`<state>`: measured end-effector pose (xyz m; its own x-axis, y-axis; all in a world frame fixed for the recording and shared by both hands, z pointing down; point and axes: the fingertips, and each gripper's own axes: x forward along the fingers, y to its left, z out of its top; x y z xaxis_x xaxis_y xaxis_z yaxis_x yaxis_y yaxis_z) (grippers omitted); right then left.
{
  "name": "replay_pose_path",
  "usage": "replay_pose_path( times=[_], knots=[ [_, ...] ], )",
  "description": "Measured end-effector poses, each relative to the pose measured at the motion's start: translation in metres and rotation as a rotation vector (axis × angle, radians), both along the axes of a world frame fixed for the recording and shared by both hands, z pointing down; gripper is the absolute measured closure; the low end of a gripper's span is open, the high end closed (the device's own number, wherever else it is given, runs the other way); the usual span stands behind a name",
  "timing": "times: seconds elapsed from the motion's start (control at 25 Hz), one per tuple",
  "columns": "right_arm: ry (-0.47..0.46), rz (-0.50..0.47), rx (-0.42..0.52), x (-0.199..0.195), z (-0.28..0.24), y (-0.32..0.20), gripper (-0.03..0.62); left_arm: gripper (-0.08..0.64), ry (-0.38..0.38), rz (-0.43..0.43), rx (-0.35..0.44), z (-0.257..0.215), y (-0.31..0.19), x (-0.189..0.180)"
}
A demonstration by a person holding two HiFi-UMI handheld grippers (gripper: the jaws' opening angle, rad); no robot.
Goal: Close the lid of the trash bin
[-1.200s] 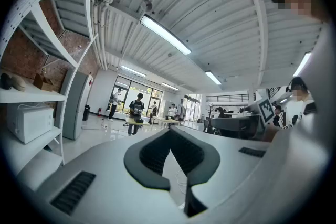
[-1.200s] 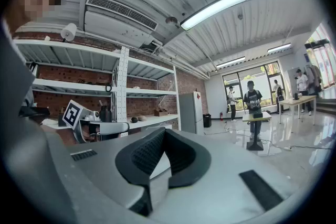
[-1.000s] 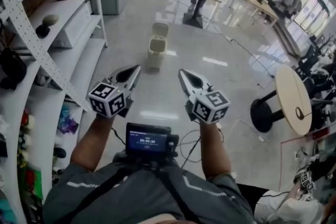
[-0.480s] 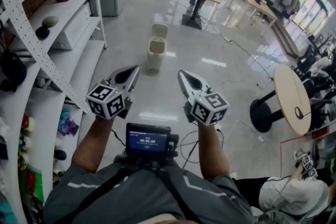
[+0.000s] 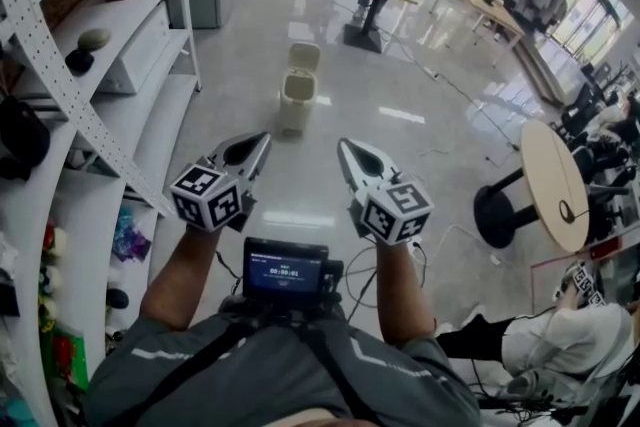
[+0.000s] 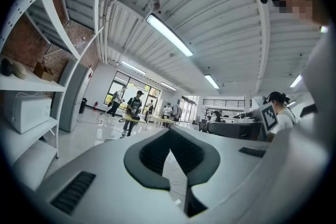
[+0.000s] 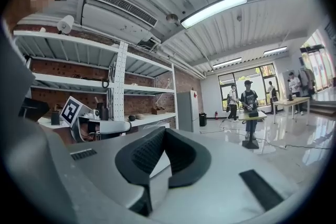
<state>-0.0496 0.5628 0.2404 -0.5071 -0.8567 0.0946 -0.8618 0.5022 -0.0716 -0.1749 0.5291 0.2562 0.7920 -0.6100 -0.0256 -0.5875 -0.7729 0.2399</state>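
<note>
The trash bin [image 5: 297, 101], its lid [image 5: 305, 55] tipped up, stands on the floor [image 5: 420, 165] well ahead of both closed, empty tongs (left tongs [image 5: 262, 139] seemingly slightly nearer than right tongs [image 5: 343, 146]).

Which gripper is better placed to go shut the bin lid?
Left, but only just: the bin, its lid standing open, sits far ahead, slightly toward the left gripper. The right gripper is about equally far off; both are shut and empty.
</note>
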Motion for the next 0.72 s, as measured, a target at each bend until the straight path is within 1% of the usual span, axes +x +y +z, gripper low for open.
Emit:
replay_pose_path(
  times=[0.16, 0.28, 0.52, 0.72],
  knots=[
    [0.004, 0.018, 0.009, -0.009, -0.002, 0.002, 0.591, 0.565, 0.018, 0.027, 0.008, -0.001, -0.001, -0.008],
    [-0.015, 0.035, 0.004, -0.013, 0.003, 0.004, 0.591, 0.565, 0.029, 0.037, -0.002, 0.004, -0.001, -0.012],
    [-0.028, 0.041, -0.005, -0.02, 0.01, -0.003, 0.591, 0.565, 0.013, 0.061, -0.012, 0.012, -0.008, -0.011],
    [-0.061, 0.045, -0.002, -0.014, 0.013, -0.021, 0.591, 0.565, 0.001, 0.053, -0.008, 0.012, -0.022, -0.007]
  ],
)
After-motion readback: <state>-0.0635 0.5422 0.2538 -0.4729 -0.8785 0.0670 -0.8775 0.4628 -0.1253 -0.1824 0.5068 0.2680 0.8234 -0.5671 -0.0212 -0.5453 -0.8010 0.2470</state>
